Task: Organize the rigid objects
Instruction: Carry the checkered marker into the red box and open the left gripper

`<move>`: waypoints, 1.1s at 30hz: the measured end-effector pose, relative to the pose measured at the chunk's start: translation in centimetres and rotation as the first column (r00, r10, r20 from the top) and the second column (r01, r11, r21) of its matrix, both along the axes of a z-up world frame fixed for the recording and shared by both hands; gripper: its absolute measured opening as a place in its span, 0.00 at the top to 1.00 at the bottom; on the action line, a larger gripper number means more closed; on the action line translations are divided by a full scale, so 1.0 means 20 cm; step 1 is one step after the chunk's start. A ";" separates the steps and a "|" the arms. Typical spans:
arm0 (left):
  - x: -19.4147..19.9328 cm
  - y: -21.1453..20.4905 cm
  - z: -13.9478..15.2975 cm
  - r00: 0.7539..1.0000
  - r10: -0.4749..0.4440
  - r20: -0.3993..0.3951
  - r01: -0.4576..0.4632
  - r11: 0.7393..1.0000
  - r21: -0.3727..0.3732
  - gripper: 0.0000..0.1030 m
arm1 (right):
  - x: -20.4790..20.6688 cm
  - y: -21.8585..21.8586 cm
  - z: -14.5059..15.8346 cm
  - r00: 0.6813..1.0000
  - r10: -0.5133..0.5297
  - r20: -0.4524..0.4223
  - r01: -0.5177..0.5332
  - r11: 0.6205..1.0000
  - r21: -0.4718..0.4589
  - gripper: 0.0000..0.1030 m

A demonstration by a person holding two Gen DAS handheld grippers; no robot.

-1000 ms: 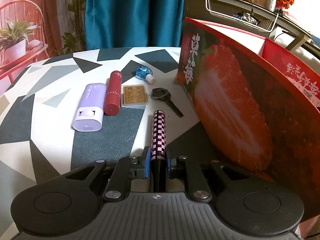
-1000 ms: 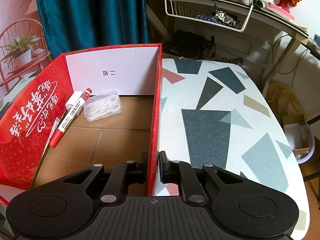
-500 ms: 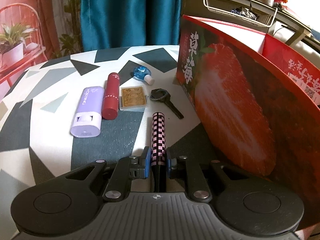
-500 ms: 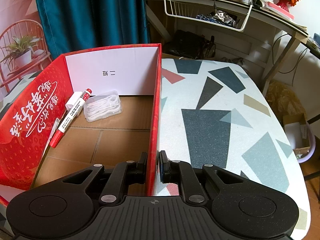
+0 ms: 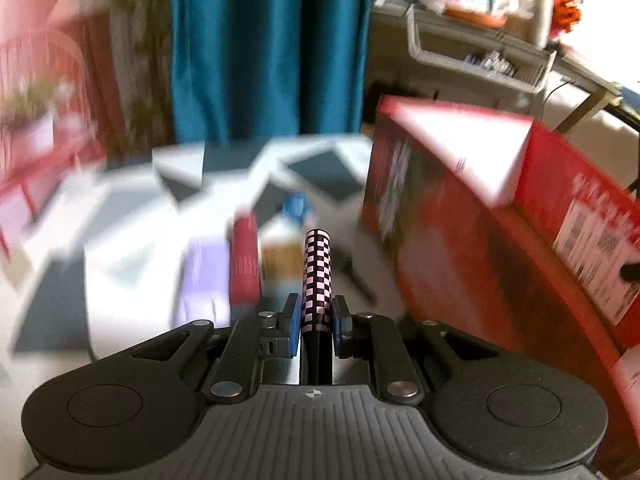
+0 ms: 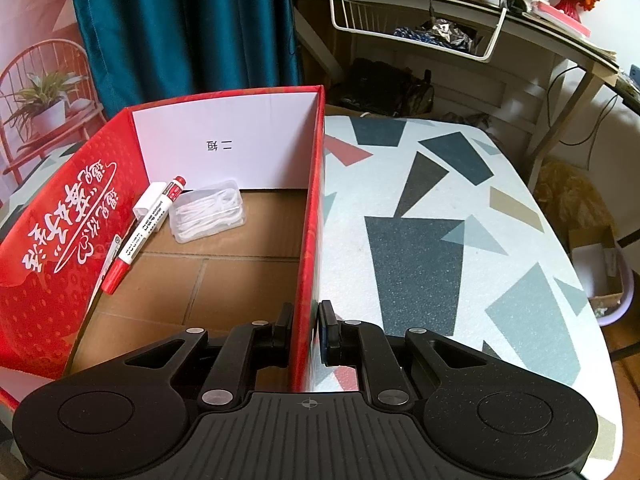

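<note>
My left gripper is shut on a pink-and-black checkered tube, held lifted off the table and pointing away from me. Below it, blurred, lie a red tube, a lilac case, a gold card and a blue tape dispenser. The red strawberry box stands to the right. My right gripper is shut on the box's right wall. Inside the box lie a red-and-white marker and a clear case of white floss picks.
The table has a white top with grey and dark triangles. A teal curtain hangs behind it. A desk with a wire basket stands at the back right. A purple bin sits on the floor to the right.
My left gripper has risen with the checkered tube, lifting it off the table; its view is now blurred and the box's inside shows more. The right gripper has not moved.
</note>
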State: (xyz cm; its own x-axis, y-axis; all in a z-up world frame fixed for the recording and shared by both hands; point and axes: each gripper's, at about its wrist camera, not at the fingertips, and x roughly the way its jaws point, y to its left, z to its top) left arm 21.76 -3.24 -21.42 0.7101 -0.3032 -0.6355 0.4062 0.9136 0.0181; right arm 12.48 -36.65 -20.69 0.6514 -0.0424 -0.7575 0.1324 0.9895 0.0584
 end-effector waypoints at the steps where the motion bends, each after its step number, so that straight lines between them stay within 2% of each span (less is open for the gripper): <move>1: -0.01 -0.02 0.05 0.999 -0.022 0.036 0.022 1.000 0.002 0.84 | 0.00 0.00 0.00 1.000 0.000 0.000 0.000 1.000 0.000 0.89; 6: -0.03 -0.12 0.28 0.982 -0.118 0.150 0.124 0.992 -0.033 0.84 | 0.00 0.00 0.00 1.000 -0.001 0.000 0.001 1.000 -0.001 0.89; 11: -0.01 -0.30 0.34 0.955 -0.214 0.206 0.219 0.976 -0.001 0.84 | 0.00 0.00 0.00 1.000 0.001 -0.001 -0.001 1.000 -0.005 0.89; 16: 0.01 -0.46 0.26 0.943 -0.286 0.170 0.283 0.958 0.042 0.84 | 0.01 0.00 0.00 1.000 0.002 -0.001 -0.002 1.000 -0.003 0.89; 20: 0.04 -0.50 0.19 0.939 -0.319 0.131 0.316 0.948 0.041 0.84 | 0.00 0.00 0.00 1.000 0.004 0.001 -0.004 1.000 -0.001 0.89; 33: 0.12 -0.61 0.08 0.911 -0.412 0.014 0.406 0.903 0.142 0.83 | 0.00 0.01 0.00 1.000 0.009 -0.001 -0.009 1.000 -0.005 0.89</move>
State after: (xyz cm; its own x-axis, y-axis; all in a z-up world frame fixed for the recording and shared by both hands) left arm 24.10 -15.35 -19.91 0.5687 -0.4877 -0.6624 0.7401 0.6549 0.1532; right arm 12.53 -36.55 -20.66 0.6509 -0.0404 -0.7581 0.1236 0.9909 0.0533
